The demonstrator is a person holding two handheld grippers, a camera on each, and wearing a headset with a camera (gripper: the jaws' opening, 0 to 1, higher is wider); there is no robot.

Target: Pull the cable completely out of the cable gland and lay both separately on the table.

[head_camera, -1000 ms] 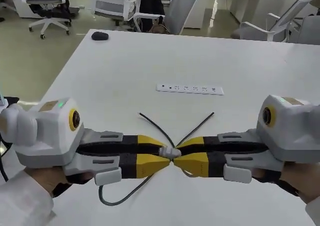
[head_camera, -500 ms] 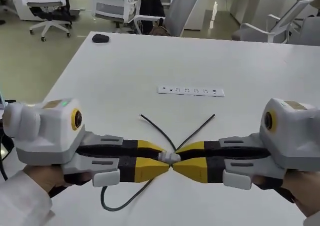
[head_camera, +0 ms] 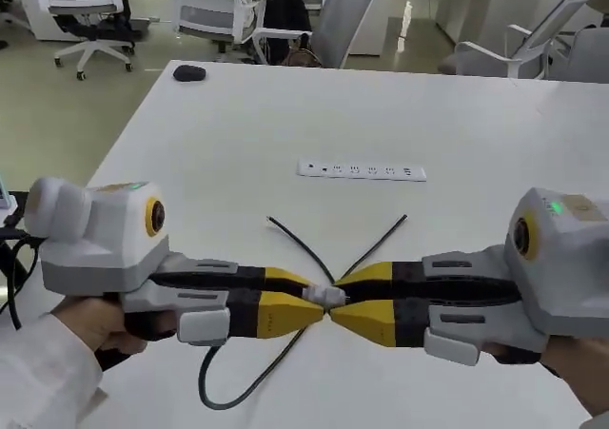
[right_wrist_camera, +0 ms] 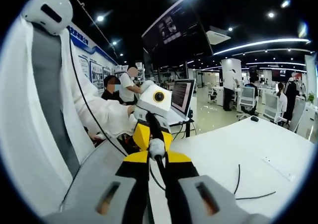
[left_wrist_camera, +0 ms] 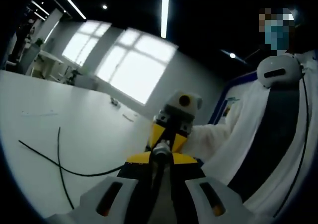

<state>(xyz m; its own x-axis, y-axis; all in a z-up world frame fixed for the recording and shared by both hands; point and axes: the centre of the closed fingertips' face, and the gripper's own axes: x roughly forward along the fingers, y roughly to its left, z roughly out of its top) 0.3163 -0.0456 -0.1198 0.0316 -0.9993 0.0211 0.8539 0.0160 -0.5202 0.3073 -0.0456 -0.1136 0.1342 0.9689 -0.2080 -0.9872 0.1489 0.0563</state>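
Left gripper (head_camera: 306,299) is pinching the cable gland (head_camera: 322,296), right gripper (head_camera: 341,302) the cable (head_camera: 295,242); head view is catching its ends crossing on the counter (head_camera: 285,115).

A power strip (head_camera: 362,170) and a mouse (head_camera: 189,72) lie on the table (head_camera: 238,134).

Blk cable (head_camera: 297,243), pale-grey gland (head_camera: 323,296), yellow-blk left hand-held gripper (head_camera: 314,300), white table (head_camera: 238,134).
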